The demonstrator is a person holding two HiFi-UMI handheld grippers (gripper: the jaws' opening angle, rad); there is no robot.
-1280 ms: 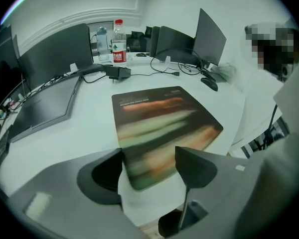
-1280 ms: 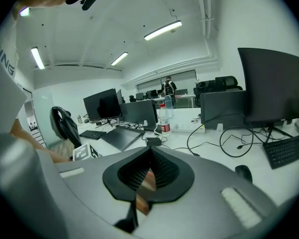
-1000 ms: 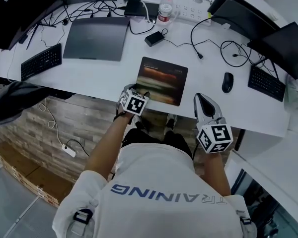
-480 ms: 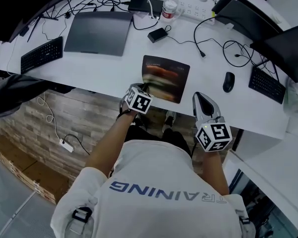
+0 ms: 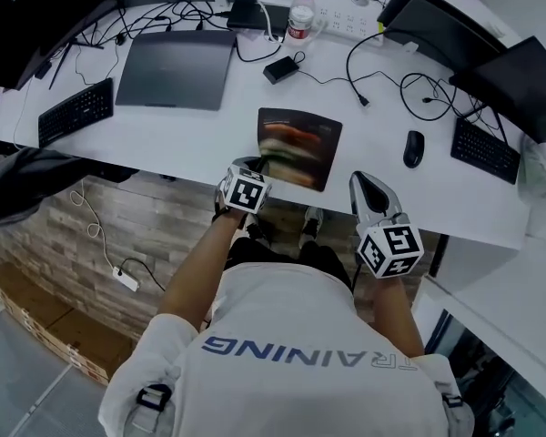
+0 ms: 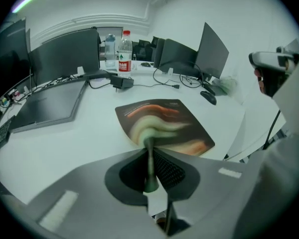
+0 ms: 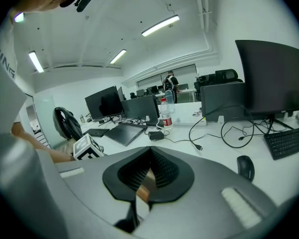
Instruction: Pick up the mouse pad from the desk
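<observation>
White desk [image 5: 200, 139] | mouse pad [image 5: 302, 139] at near edge, mouse [image 5: 412, 148] at its 3 o'clock | left gripper [image 5: 257, 166]: jaws have just been closing, now clamped on mouse pad's 7 o'clock corner | right gripper [image 5: 363, 182] at mouse pad's 4 o'clock, jaws together, empty

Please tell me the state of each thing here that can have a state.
mouse pad: near edge pinched by the left gripper, far part lying on the desk.
left gripper: jaws have just been closing, now shut on the mouse pad.
right gripper: shut, empty.
water bottle: upright, capped.
laptop: lid closed.
</observation>
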